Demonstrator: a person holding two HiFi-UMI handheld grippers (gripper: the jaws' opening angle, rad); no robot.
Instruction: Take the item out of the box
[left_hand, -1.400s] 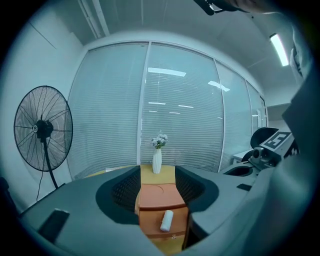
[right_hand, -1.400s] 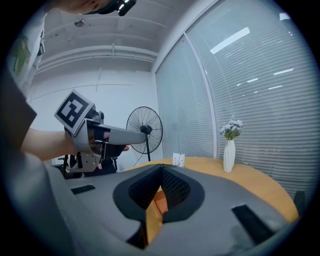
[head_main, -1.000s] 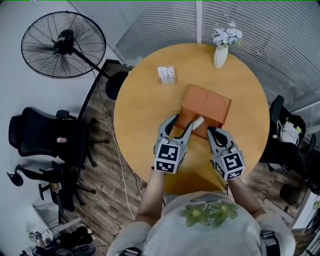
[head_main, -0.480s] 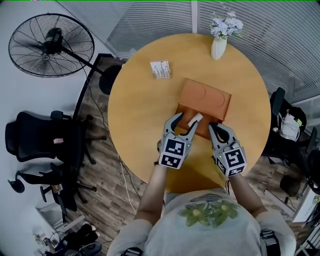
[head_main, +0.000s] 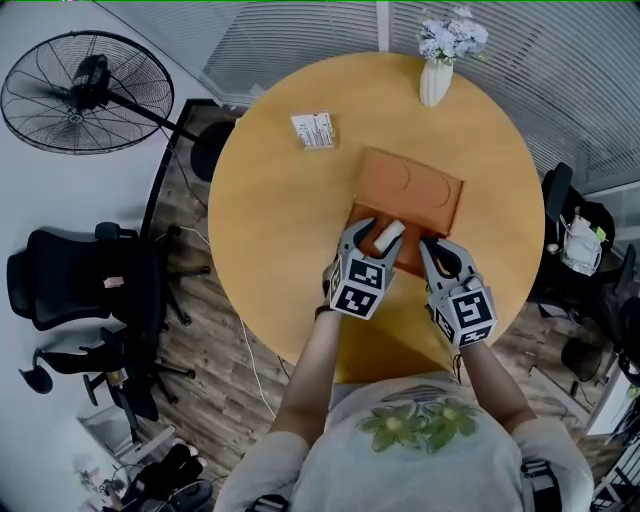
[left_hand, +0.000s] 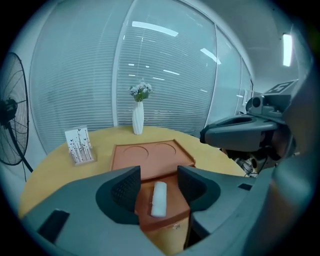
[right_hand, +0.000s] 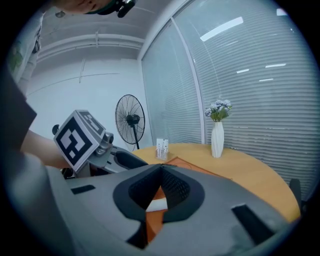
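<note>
An orange box (head_main: 412, 195) lies open on the round wooden table (head_main: 280, 230), its lid (left_hand: 150, 155) flat behind it. A white roll (head_main: 388, 234) rests in the box's near part. My left gripper (head_main: 370, 241) is lowered over that part. Its jaws have just been opening and stand wide on either side of the white roll (left_hand: 159, 198), pads not touching it. My left gripper (left_hand: 159, 177) points down at the box. My right gripper (head_main: 433, 250) hovers at the box's near right edge. In the right gripper view, my right gripper (right_hand: 160, 170) has its tips together, nothing between them.
A white vase of flowers (head_main: 437, 80) stands at the table's far edge, and a small card holder (head_main: 313, 129) at the far left. A floor fan (head_main: 80, 90) and black office chairs (head_main: 70, 290) stand left of the table. Another chair (head_main: 570, 230) is at the right.
My left gripper has come down and forward over the box, so its jaws now straddle the white roll. The right gripper has sunk slightly toward the box's near edge.
</note>
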